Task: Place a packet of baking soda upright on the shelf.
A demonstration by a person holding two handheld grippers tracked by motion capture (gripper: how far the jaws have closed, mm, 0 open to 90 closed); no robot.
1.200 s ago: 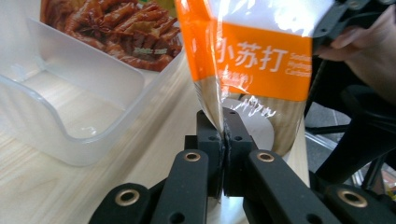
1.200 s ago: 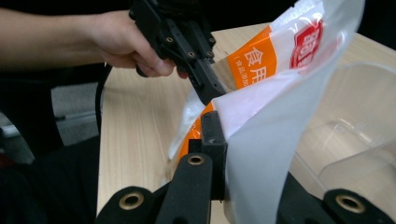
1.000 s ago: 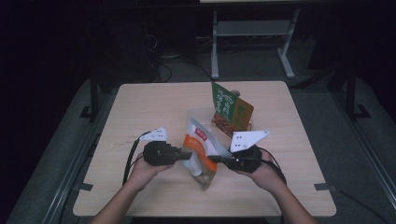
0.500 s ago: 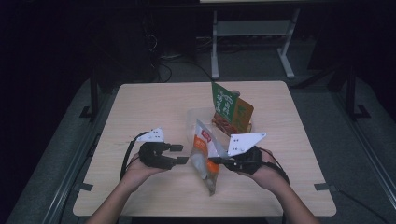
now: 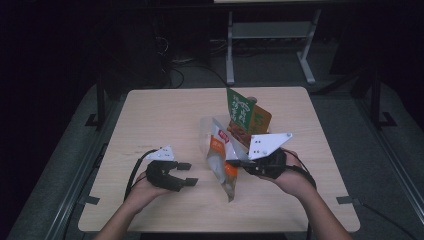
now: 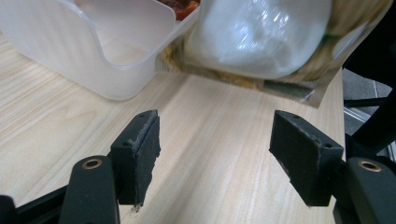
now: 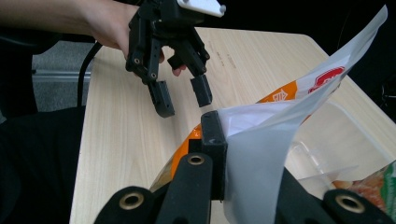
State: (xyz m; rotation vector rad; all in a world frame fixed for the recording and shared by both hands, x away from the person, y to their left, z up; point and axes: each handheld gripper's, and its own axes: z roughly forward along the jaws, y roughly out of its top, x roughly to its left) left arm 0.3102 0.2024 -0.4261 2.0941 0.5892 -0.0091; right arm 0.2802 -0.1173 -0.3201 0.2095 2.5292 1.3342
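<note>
snack pouch (image 5: 221,161) is hanging off the right gripper (image 5: 239,163), jaws clamped tight on its clear edge film, nothing else between them. left gripper (image 5: 186,174) is sitting just left of the pouch, apart from it, jaws having just been opening, now standing wide with only bare wood between the pads (image 6: 140,149). pouch is sitting mid-table toward the near side, lifted, its lower end pointing down toward the near edge. long axis is running roughly far-to-near across the table (image 5: 150,125), slightly tilted, top end toward the clear tub (image 5: 210,127), orange-and-white print facing left. count: two grippers, one held pouch, one clear plastic tub behind it, one green-and-orange packet (image 5: 245,117) standing upright at the tub's far side, more packets in it possible but can't tell. one hand (image 5: 292,177) is carrying the right gripper, the other hand (image 5: 142,189) the left one.
</note>
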